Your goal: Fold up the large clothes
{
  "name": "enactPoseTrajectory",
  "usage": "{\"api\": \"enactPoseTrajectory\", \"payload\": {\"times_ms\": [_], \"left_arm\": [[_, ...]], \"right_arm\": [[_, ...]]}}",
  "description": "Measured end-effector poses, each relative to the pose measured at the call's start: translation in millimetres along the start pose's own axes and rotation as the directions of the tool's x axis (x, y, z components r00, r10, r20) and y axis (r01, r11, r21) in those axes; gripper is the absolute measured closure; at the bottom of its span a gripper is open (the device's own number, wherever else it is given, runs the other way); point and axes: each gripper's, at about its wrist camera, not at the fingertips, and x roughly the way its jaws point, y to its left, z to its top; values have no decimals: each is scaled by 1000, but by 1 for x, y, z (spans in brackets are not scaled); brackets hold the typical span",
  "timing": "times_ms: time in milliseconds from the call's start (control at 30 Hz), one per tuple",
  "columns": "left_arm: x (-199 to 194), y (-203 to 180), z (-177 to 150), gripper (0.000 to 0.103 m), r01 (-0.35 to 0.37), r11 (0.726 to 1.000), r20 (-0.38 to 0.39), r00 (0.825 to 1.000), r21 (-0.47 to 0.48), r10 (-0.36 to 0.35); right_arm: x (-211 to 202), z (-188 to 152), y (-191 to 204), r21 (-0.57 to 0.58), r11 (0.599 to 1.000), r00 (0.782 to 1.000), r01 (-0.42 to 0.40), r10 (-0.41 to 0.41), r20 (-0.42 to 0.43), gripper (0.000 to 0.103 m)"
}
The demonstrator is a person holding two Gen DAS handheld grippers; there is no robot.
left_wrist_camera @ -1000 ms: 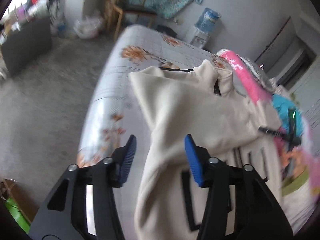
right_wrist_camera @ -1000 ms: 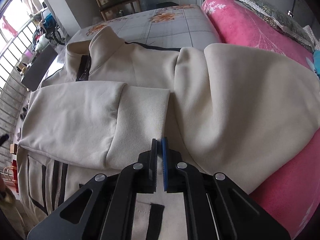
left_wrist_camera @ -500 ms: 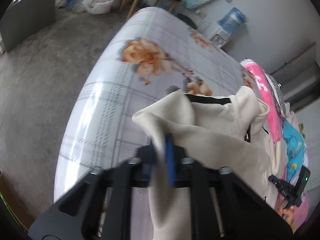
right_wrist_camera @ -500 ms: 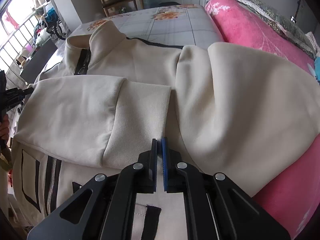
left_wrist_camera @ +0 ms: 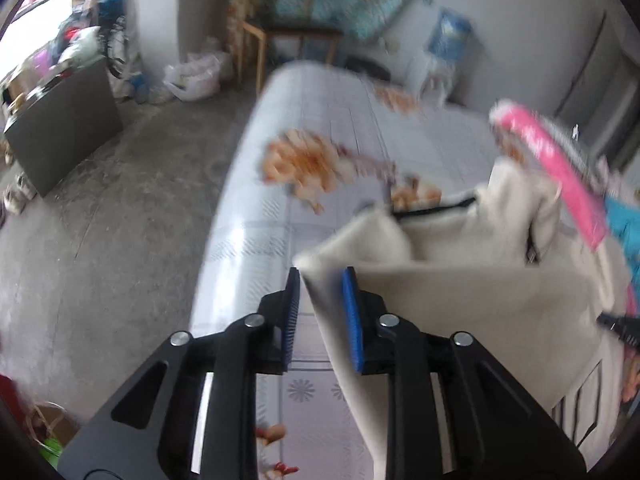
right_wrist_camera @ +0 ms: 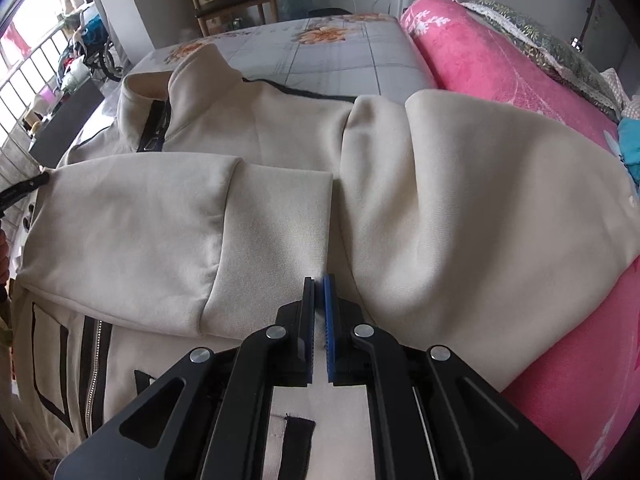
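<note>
A cream zip jacket point(right_wrist_camera: 280, 220) with black trim lies face up on the bed, both sleeves folded across its chest. In the left wrist view its folded shoulder edge point(left_wrist_camera: 320, 280) stands between the blue pads of my left gripper point(left_wrist_camera: 322, 308). Those jaws are opening and the pads no longer squeeze the cloth. The same gripper's black tip point(right_wrist_camera: 24, 190) shows at the jacket's left shoulder in the right wrist view. My right gripper point(right_wrist_camera: 319, 292) is shut, its tips at the lower corner of a sleeve cuff point(right_wrist_camera: 288, 224). Whether it pinches the cloth I cannot tell.
The bed has a grey checked sheet point(left_wrist_camera: 320, 140) with orange flowers. A pink blanket point(right_wrist_camera: 500, 60) is rolled along the jacket's right side. Bare concrete floor point(left_wrist_camera: 100, 240) lies left of the bed, with a dark cabinet point(left_wrist_camera: 60, 120), a wooden chair point(left_wrist_camera: 288, 36) and a water dispenser point(left_wrist_camera: 448, 40) beyond.
My left gripper went from wide open over the jacket to clamped on its shoulder fold, and now its jaws have parted again. The right gripper stayed shut in place.
</note>
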Motion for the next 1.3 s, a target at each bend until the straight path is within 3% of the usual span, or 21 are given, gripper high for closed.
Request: {"api": "enactPoseTrajectory", "payload": {"times_ms": [67, 133, 333, 433, 567, 667, 800, 933, 1033, 1167, 1200, 1300], "left_arm": [[-20, -2, -1, 78, 47, 999, 48, 998, 6, -47], [-33, -17, -9, 78, 91, 994, 41, 995, 67, -94], [-23, -62, -55, 78, 192, 962, -128, 977, 194, -169], [-10, -66, -75, 79, 146, 966, -173, 979, 215, -109], [-16, -61, -82, 79, 145, 970, -145, 982, 194, -117], [-17, -63, -85, 78, 126, 969, -138, 986, 211, -98], [-17, -70, -88, 73, 102, 966, -121, 990, 238, -75], [-31, -75, -90, 64, 99, 964, -127, 990, 249, -69], [-47, -81, -95, 53, 101, 958, -119, 990, 270, -71], [-36, -96, -114, 51, 27, 947, -169, 985, 321, 29], [-32, -102, -121, 50, -17, 939, -168, 983, 343, 79], [-38, -112, -121, 50, -64, 933, -153, 980, 355, 126]], "right_arm": [[-8, -1, -1, -7, 999, 998, 54, -54, 23, 99], [-14, -2, -7, 6, 998, 997, 64, -65, 40, 99], [-15, -5, -15, 29, 1000, 999, 6, -8, 37, 99], [-22, 1, -9, 18, 997, 996, -73, 71, 59, 97], [-23, 10, 16, -70, 994, 994, -83, 88, 71, 72], [-4, 21, 34, -134, 986, 993, -99, 105, 44, 72], [30, 28, 31, -119, 990, 997, -72, 72, -7, 71], [15, 25, 17, -52, 995, 996, -85, 84, -5, 69], [1, 12, 24, -102, 989, 994, -111, 112, 8, 68], [14, -9, 40, -210, 978, 1000, -14, 18, 20, 60], [11, -11, 39, -217, 976, 999, 1, 8, 38, 59], [3, -10, 31, -170, 985, 1000, -5, 8, 20, 56]]}}
